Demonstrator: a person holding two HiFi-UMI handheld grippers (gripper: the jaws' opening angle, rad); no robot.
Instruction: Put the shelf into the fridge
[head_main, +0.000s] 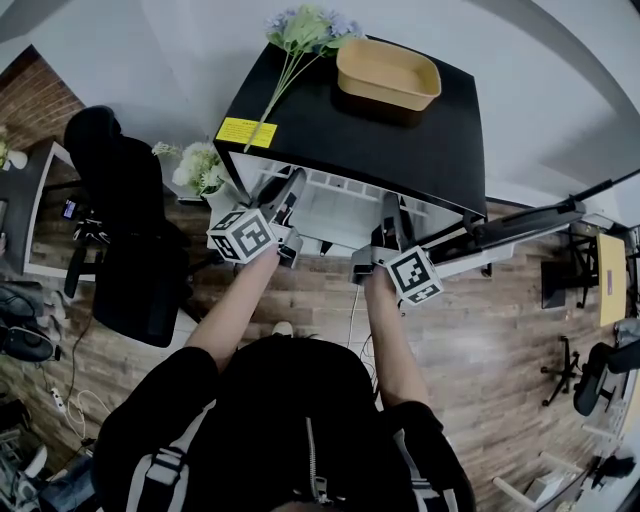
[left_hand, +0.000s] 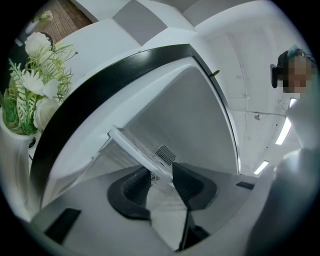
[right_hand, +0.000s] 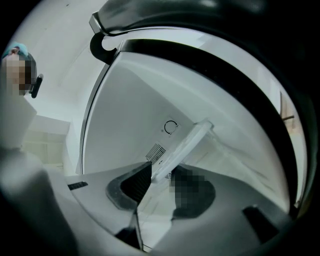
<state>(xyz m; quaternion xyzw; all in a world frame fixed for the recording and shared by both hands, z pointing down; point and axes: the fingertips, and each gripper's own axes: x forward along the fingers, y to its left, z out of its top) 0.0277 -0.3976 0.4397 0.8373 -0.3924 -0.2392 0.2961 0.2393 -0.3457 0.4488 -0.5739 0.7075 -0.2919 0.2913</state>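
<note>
The shelf (head_main: 335, 210) is a clear pane with a white rim, lying in the mouth of the black fridge (head_main: 400, 140). My left gripper (head_main: 288, 195) reaches into the opening on the left. In the left gripper view the white rim (left_hand: 135, 150) runs slantwise between the dark pads of the left gripper (left_hand: 162, 186), which is shut on it. My right gripper (head_main: 390, 222) reaches in on the right. In the right gripper view it (right_hand: 164, 187) is likewise shut on the shelf's rim (right_hand: 187, 145). The fridge's white back wall (left_hand: 195, 115) with a vent (left_hand: 165, 154) lies behind.
The fridge door (head_main: 505, 232) stands open to the right. On top of the fridge lie a tan tray (head_main: 388, 73) and artificial flowers (head_main: 300, 35). A vase of white flowers (head_main: 198, 165) and a black office chair (head_main: 130, 220) stand to the left.
</note>
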